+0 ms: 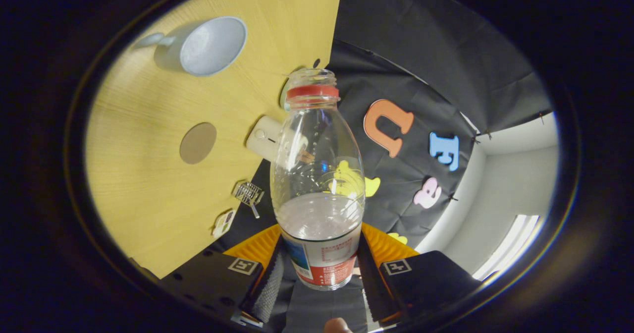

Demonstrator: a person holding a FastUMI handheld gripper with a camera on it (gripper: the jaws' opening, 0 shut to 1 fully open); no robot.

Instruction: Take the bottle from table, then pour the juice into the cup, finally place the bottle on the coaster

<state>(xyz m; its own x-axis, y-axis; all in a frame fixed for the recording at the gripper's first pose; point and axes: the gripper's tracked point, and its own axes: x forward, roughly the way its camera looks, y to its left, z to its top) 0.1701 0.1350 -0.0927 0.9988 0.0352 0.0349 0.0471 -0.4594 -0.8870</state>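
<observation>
On the light wooden table (pixel 148 184), at about ten o'clock from the bottle, a pale blue ceramic cup (pixel 205 45) with a handle stands well apart; its inside looks empty. Lower, at about nine o'clock from the bottle and between the cup and the claw, lies a round flat brown coaster (pixel 198 142) with nothing on it. Closer to the table's edge, at about eight o'clock, there is a small metal wire object (pixel 249 193), and below it a small white item (pixel 224 222) that I cannot identify. A white rounded device (pixel 264 137) lies just beside the bottle's shoulder, partly behind it.

The clear plastic bottle (pixel 319 174) with a red neck ring has no cap, and a red, white and blue label is around its base. It holds some clear liquid in its lower part. The claw (pixel 321 268) is closed on the bottle: both fingers press on its labelled base, one on each side. The bottle's open mouth points to twelve o'clock, away from the claw. At six o'clock a fingertip (pixel 338 326) of a person is visible.
</observation>
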